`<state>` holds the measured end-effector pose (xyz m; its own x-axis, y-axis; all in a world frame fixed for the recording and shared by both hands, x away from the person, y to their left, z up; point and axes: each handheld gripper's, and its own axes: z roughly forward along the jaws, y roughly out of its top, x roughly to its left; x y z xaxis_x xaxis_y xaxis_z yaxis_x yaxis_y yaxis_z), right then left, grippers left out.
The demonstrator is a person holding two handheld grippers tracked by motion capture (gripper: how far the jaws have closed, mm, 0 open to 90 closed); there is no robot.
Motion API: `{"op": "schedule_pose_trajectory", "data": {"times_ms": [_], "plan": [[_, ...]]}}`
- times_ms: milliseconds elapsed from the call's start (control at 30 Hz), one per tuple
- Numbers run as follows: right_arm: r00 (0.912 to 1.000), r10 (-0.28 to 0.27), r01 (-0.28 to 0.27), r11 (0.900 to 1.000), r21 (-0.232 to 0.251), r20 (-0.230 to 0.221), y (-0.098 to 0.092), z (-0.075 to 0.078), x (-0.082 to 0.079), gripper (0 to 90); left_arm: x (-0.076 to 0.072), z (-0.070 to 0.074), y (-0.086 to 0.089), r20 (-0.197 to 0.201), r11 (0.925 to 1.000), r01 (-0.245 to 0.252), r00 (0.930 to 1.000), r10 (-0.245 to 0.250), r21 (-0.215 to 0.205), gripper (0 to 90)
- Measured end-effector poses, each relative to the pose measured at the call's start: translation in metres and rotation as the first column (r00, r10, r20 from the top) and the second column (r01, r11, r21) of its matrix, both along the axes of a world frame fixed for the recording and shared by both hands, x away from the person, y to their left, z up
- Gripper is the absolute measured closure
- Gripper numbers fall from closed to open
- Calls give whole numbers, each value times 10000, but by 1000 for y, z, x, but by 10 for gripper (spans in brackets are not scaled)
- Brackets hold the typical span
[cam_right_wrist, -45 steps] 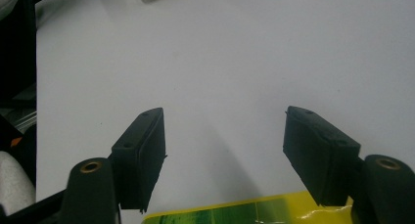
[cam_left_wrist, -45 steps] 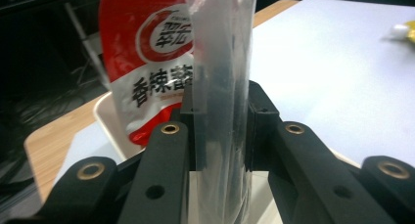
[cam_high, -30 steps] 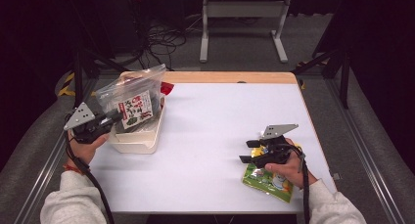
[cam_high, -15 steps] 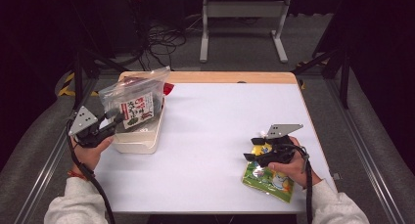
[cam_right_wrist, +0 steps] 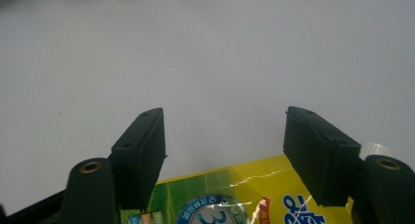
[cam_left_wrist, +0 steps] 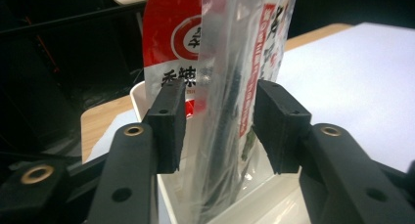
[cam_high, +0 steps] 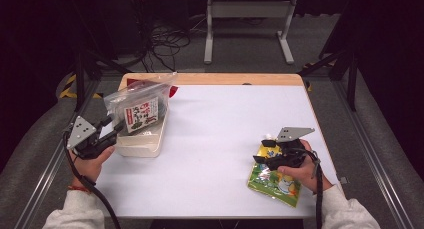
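Note:
A clear plastic bag (cam_high: 140, 106) with a printed label stands tilted in a white bin (cam_high: 145, 141) at the table's left. A red-and-white packet (cam_left_wrist: 173, 33) stands behind it. My left gripper (cam_high: 116, 128) is at the bag's lower left edge. Its jaws have just been opening, and in the left gripper view the bag (cam_left_wrist: 230, 62) stands between the pads with a gap on one side, so the left gripper (cam_left_wrist: 220, 121) is open. My right gripper (cam_high: 261, 150) is open over the top end of a yellow-green pouch (cam_high: 272, 184) that lies flat at the right front; nothing is between its jaws (cam_right_wrist: 225, 145).
The white table sheet (cam_high: 225, 124) lies bare between the bin and the pouch. The pouch (cam_right_wrist: 235, 199) has a white cap (cam_right_wrist: 374, 148) beside my right jaw. A wooden table edge (cam_high: 225, 79) runs along the back, with dark floor, cables and a metal stand beyond.
My left gripper has let go of the clear bag and drawn back a little toward the left; the bag stays leaning in the bin. The right hand has kept still.

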<state>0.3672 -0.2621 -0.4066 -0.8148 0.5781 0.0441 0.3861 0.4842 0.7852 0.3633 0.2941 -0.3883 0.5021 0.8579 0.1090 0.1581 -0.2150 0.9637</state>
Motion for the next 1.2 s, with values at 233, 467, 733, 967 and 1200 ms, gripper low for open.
{"op": "schedule_pose_trajectory", "data": {"times_ms": [233,467,733,967,1200], "plan": [[9999,-117,117,9999,-9,107,-4,2,-2,319,-14,1,8,132,9988,-2,9999,9,-485,530],[9997,-157,159,9998,-92,202,-4,2,-2,316,-26,-7,-3,-17,9992,-187,9998,187,-339,446],[9993,-207,212,9997,-135,316,-5,4,-3,316,-36,-11,-19,-351,9997,186,9992,-191,-141,327],[9977,-464,476,9986,-218,503,-13,6,-6,318,-52,-10,-39,-348,9937,1123,9930,-1124,-59,299],[9953,-773,793,9963,-321,591,-25,7,-9,324,-65,-16,-74,-742,9676,2519,9654,-2501,160,291]]}}
